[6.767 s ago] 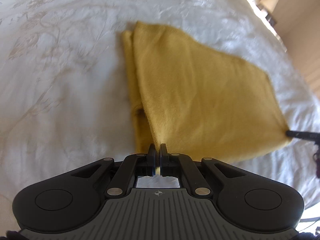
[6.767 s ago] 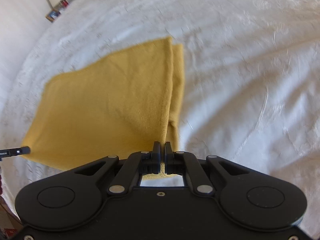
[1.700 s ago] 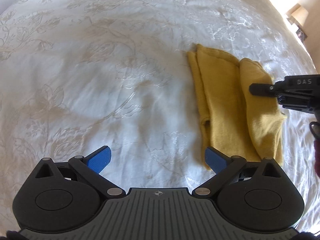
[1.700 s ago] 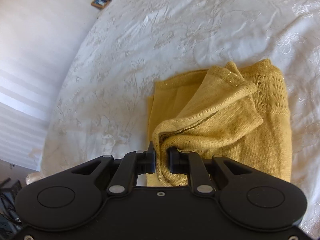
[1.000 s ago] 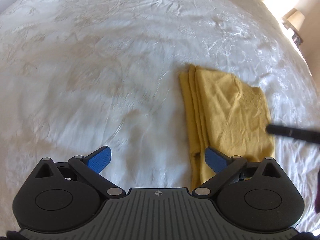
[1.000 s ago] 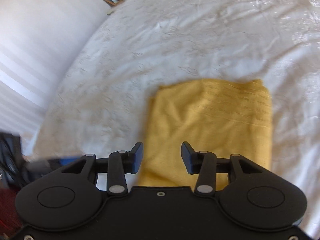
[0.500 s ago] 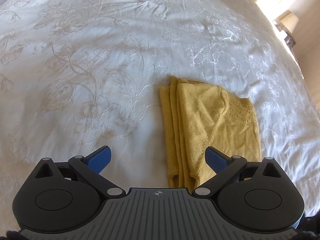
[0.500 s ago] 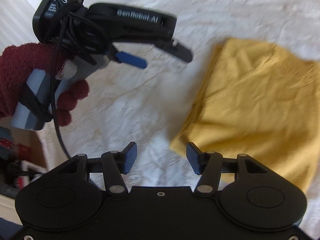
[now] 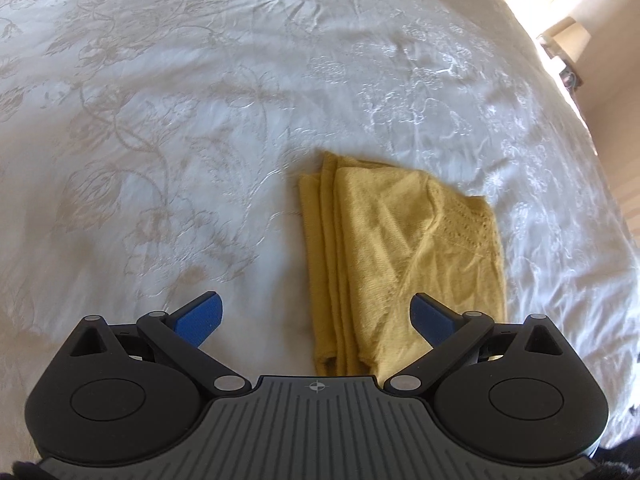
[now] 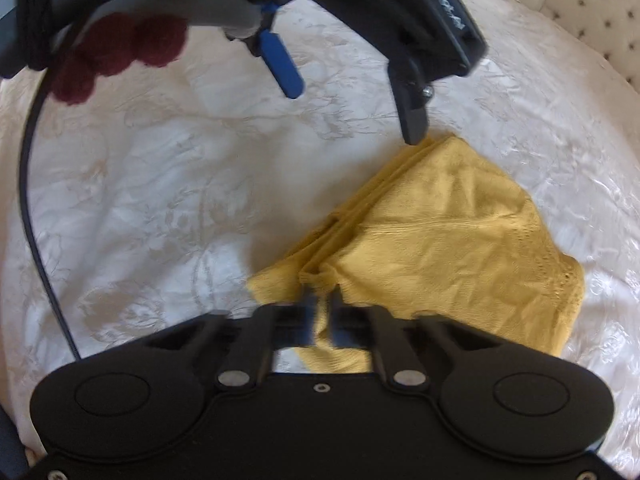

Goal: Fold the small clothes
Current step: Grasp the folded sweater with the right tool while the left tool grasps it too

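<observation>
A folded mustard-yellow knit garment (image 9: 400,256) lies on the white embroidered bedspread (image 9: 180,120). My left gripper (image 9: 316,314) is open and empty, its blue fingertips (image 9: 200,314) either side of the garment's near end. In the right wrist view my right gripper (image 10: 323,304) is shut on the near corner of the garment (image 10: 440,248). The left gripper (image 10: 352,100) shows there too, open above the garment's far end, held by a hand in a maroon glove (image 10: 116,52).
A black cable (image 10: 32,208) hangs from the left gripper over the bed. A tufted headboard (image 10: 592,4) is at the far right. A lamp and nightstand (image 9: 564,44) stand beside the bed.
My right gripper has closed on the near corner of the garment. The left gripper stays open and has pulled back over the garment's end.
</observation>
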